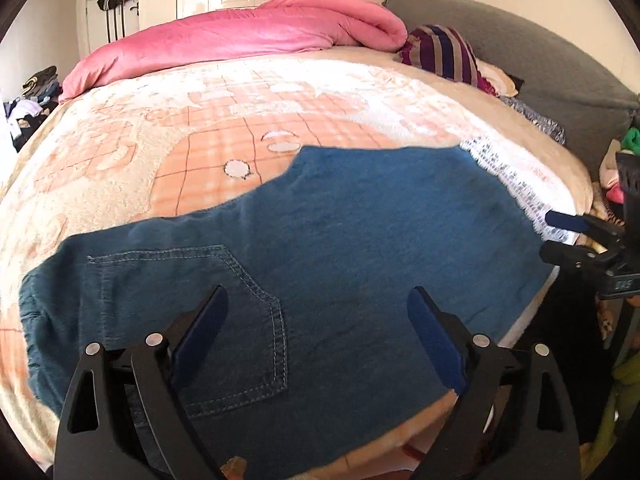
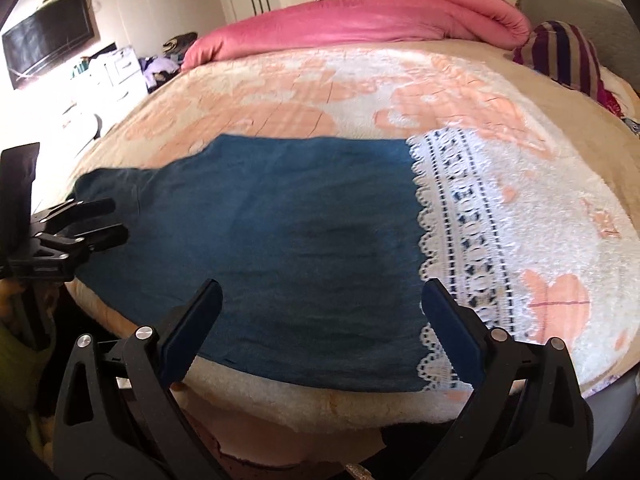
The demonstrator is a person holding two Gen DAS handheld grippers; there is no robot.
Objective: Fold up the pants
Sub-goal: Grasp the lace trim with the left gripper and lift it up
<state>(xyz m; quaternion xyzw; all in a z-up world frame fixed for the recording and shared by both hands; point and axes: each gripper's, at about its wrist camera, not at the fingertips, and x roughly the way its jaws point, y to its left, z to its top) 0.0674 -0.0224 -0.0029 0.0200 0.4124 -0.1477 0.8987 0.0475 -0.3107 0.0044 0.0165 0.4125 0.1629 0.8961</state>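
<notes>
Above pants [image 1: 320, 248], both claws wide, empty

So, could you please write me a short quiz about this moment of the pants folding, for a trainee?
1. True or false: the left claw is shut on the blue pants.
2. Which end of the pants has the white lace trim? A) the end beside the right claw B) the end with the stitched pocket C) neither end
3. Fill in: a rolled ____ duvet lies at the far side of the bed.

Key:
1. False; both claws are open, above the pants.
2. A
3. pink
</notes>
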